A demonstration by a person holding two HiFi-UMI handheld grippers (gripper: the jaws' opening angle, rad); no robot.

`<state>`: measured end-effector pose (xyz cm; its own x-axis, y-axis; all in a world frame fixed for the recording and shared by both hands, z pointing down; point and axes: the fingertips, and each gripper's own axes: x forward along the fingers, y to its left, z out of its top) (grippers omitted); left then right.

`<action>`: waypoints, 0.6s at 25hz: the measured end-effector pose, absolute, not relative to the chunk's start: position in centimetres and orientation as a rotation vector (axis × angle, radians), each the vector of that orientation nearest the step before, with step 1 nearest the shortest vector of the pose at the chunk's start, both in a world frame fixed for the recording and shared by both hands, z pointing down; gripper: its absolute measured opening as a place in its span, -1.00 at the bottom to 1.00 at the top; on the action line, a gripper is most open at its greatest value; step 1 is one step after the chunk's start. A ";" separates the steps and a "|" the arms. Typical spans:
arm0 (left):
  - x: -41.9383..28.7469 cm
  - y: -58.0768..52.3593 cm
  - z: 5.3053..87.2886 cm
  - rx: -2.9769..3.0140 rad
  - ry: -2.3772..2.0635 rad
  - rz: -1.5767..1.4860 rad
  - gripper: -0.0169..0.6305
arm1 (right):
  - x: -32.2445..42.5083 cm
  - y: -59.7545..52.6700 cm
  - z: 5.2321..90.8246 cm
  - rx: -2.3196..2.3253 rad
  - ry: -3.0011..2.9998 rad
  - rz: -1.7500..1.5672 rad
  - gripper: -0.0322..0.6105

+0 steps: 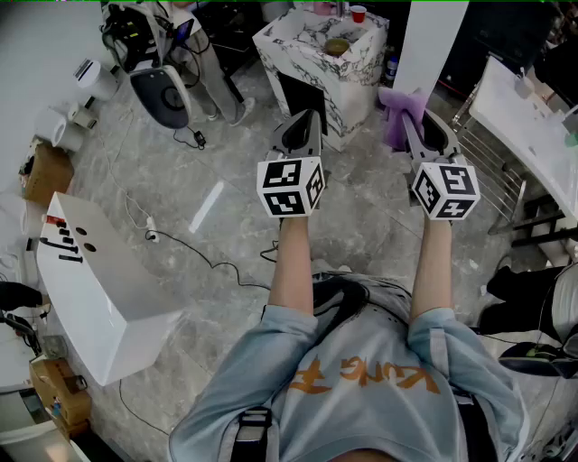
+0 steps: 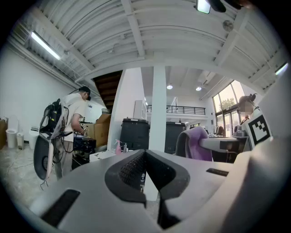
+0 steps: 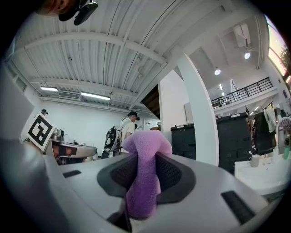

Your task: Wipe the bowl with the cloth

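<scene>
My right gripper [image 1: 408, 119] is shut on a purple cloth [image 1: 397, 110], which bulges out past the jaw tips. In the right gripper view the cloth [image 3: 144, 173] fills the gap between the pads and the gripper [image 3: 143, 157] points up and across the room. My left gripper [image 1: 304, 119] is shut with nothing in it; its jaws [image 2: 144, 159] meet tip to tip. Both are held at chest height, side by side, and the cloth [image 2: 199, 143] shows at the right of the left gripper view. A small brownish bowl [image 1: 336, 47] sits on a marble-patterned counter [image 1: 302, 63] ahead of the grippers.
A red cup [image 1: 358, 13] stands on the counter behind the bowl. A white box [image 1: 99, 289] lies on the floor at the left, with cables [image 1: 181, 244] trailing past it. A white table [image 1: 528, 113] stands at the right. A person [image 2: 77, 118] works at a bench far off.
</scene>
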<state>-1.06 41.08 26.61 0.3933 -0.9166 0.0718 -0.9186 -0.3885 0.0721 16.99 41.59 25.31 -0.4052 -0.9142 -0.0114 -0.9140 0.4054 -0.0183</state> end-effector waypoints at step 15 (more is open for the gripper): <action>-1.5 39.7 26.1 2.548 -1.716 0.091 -0.88 | 18.5 38.5 24.8 -1.688 2.529 -0.073 -0.52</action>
